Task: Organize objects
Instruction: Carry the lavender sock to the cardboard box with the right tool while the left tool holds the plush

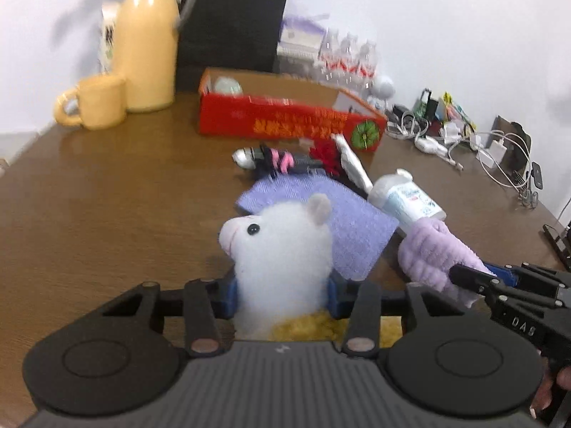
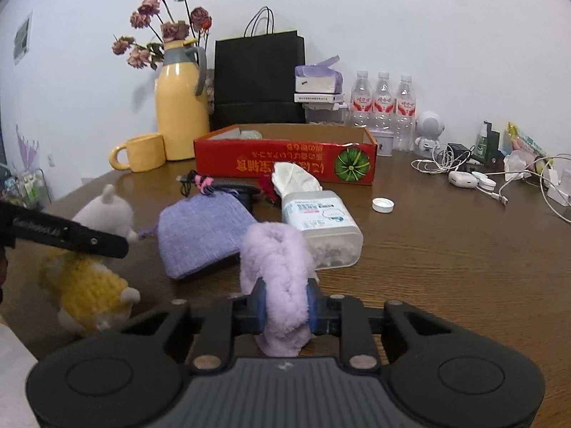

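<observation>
Left gripper (image 1: pixel 282 294): blue pads are pinching the neck of a fluffy white plush toy (image 1: pixel 282 246) with a round black eye, pink snout and a nubbly yellow knitted body; the toy is sitting upright between the jaws, at 6 o'clock in the left wrist view.

Right gripper (image 2: pixel 285 303): blue pads are squeezing a fuzzy lilac band (image 2: pixel 278 267) of thick, ribbed pile, folded into a loop and standing up from the jaws at 6 o'clock in the right wrist view. In the left wrist view the same band is showing at 4 o'clock.

Just beyond, on the brown wood-grain table (image 2: pixel 446 267): a flat woven purple pouch (image 2: pixel 200 232) is lying at 10 o'clock of the band. A clear rounded plastic wipes container (image 2: pixel 321 221) with a white printed label is lying on its side at 1 o'clock, a crumpled white sheet sticking out of its far end. A white screw cap (image 2: pixel 383 204) is resting alone further right.

Farther back, at 12 o'clock: a long red cardboard box (image 2: pixel 285 164) with an open top and a green round print. Behind it, at 11 o'clock, a glossy yellow mug (image 2: pixel 142 157) is standing just beside a tall yellow jug (image 2: pixel 182 114) with a grey handle. A black paper bag (image 2: pixel 258 78) is leaning at the wall.
</observation>
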Demonstrator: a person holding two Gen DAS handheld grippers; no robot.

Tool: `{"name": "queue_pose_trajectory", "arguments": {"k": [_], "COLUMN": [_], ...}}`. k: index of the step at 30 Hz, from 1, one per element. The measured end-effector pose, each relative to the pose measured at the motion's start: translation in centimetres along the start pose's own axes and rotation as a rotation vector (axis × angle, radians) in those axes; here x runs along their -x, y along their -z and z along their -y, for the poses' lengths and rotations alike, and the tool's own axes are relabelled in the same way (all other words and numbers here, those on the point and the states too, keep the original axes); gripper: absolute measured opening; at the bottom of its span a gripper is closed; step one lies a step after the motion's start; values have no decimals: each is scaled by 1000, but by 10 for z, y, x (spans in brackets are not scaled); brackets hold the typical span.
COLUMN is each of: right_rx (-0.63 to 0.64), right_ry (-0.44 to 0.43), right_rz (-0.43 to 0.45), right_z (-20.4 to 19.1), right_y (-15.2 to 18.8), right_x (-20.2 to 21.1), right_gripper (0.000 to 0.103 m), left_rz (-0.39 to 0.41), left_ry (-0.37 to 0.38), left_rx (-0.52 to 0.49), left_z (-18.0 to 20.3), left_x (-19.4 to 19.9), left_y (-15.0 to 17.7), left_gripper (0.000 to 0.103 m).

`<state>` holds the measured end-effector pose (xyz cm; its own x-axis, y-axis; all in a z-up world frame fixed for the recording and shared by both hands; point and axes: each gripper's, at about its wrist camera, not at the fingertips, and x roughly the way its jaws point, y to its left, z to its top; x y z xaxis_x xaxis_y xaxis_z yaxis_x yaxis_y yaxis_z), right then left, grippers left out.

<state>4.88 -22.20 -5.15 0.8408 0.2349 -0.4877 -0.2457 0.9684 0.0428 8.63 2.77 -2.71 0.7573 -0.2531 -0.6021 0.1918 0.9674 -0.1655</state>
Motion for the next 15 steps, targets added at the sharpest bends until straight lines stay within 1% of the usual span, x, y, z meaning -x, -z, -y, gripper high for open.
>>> {"name": "queue_pose_trajectory", "arguments": {"k": [2,4,5,7,8,10,11,13,14,15], "right_rx": [-13,-23,-29,-45,-44,-16,-1,16,9,3], "right_ry": [-22,-43,-63,-103,-116,-109,-94,-67,-53,-38], "right_rz": [11,24,39,80,109,150,187,226,224,210], "right_z": [2,6,9,19,25,37,46,59,66,74], "right_y": [-1,-6,-12,-28,-43,-74,-99,-142,-170,-190], "right_x": [5,13,19,27,30,24,15,-14,-40,-65], "right_gripper": [18,18,18,18,18,18,18,18,18,18], "left_rz": [26,54,69,107,128,167,179,161,140,102], "left_ry": [4,28,44,73,80,100,98,66,35,-6], "left_rx": [2,17,19,2,-12,-33,-49,-75,-84,-100], "left_z": [-2,-6,-8,-11,-12,-18,-19,-20,-20,-20], "left_x": [10,16,17,17,14,-2,-13,-54,-80,-111], "left_y": [-6,-19,-28,-58,-79,-132,-158,-215,-241,-266], "left_gripper": [45,44,44,44,44,44,44,44,44,44]}}
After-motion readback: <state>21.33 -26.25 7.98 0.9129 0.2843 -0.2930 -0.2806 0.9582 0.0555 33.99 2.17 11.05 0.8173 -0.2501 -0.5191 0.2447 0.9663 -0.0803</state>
